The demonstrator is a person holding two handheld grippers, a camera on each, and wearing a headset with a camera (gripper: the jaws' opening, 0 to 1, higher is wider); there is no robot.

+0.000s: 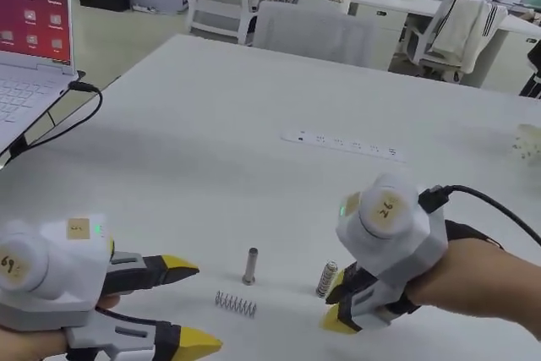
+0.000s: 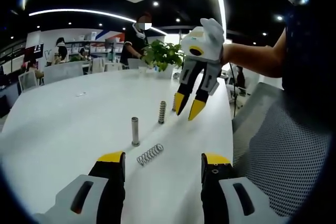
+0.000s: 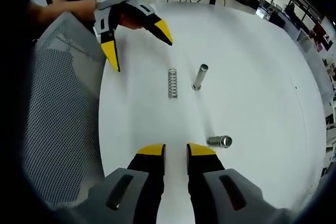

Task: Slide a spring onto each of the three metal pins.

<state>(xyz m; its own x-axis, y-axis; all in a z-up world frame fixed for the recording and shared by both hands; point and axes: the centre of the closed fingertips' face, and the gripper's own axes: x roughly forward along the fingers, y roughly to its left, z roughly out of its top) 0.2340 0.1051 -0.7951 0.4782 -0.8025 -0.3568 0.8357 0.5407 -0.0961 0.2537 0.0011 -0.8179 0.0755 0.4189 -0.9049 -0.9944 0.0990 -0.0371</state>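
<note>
- Jaws on the left gripper [image 1: 193,306] stand wide apart, empty, over the worktop's [image 1: 211,150] near edge.
- Right gripper [image 1: 336,299] has its jaws barely parted, holding nothing, tips just beside a spring-sleeved pin [image 1: 326,279].
- Bare pin [image 1: 250,265] stands upright between the grippers; a loose spring [image 1: 236,303] lies flat just beside it, nearer that edge.

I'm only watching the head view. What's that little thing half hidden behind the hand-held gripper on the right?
Observer: A spring-covered pin. The right gripper view shows it whole, standing clear of the right hand-held gripper.
Operator: Is that hand-held gripper holding anything?
Observer: No. Its own view shows a narrow, bare gap between its jaws.
</note>
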